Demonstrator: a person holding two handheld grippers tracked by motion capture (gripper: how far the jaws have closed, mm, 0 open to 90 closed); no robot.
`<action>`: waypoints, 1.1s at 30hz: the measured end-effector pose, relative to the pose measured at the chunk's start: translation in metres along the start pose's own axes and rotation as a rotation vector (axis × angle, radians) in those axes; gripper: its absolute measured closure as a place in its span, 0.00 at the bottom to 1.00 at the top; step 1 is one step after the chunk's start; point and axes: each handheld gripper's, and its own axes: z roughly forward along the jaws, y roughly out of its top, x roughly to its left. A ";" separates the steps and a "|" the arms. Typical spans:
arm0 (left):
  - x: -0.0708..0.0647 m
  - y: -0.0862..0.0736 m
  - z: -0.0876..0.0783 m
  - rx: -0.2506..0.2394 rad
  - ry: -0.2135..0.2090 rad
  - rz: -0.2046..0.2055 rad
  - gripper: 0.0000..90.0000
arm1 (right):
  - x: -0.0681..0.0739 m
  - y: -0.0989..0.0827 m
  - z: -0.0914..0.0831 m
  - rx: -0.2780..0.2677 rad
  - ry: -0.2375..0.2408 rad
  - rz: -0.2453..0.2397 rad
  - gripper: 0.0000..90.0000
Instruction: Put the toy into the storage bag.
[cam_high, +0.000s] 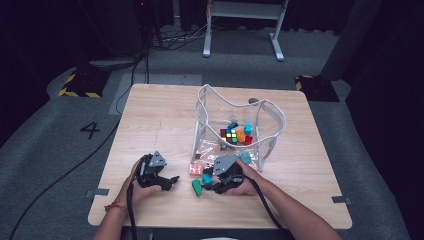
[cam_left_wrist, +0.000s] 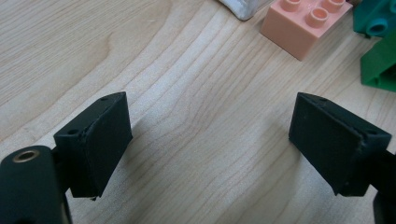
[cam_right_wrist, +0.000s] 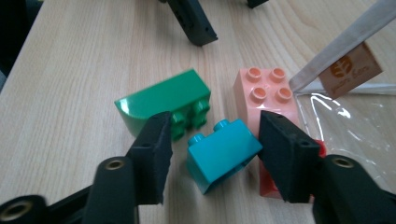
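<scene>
A teal brick (cam_right_wrist: 222, 151) lies on the wooden table (cam_high: 150, 125) between the jaws of my right gripper (cam_right_wrist: 215, 135). The right pad is at the brick's corner and the left pad stands off it, so the gripper is open. A green curved brick (cam_right_wrist: 163, 100) lies just beyond on the left and a pink brick (cam_right_wrist: 264, 93) on the right. A red brick (cam_right_wrist: 268, 184) peeks out under the right jaw. My left gripper (cam_left_wrist: 210, 135) stands open over bare wood, short of the pink brick (cam_left_wrist: 303, 25). In the high view both grippers (cam_high: 170, 181) (cam_high: 210, 184) sit near the front edge.
A clear plastic bag (cam_high: 235, 125) with white trim stands open behind the bricks. It holds a colour cube (cam_high: 231, 136) and several small blocks. Its brown tag (cam_right_wrist: 350, 70) hangs near the pink brick. The left gripper's jaw (cam_right_wrist: 194, 21) shows beyond the green brick.
</scene>
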 end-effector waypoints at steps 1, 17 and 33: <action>0.000 0.000 0.000 0.001 0.002 0.000 0.15 | 0.001 -0.001 0.000 0.015 0.006 0.008 0.57; 0.000 0.000 0.000 0.000 -0.001 0.000 0.15 | 0.005 -0.010 -0.005 0.034 0.017 0.032 0.53; 0.000 0.000 0.000 0.000 0.001 0.000 0.15 | 0.014 -0.021 -0.029 -0.003 -0.020 0.085 0.61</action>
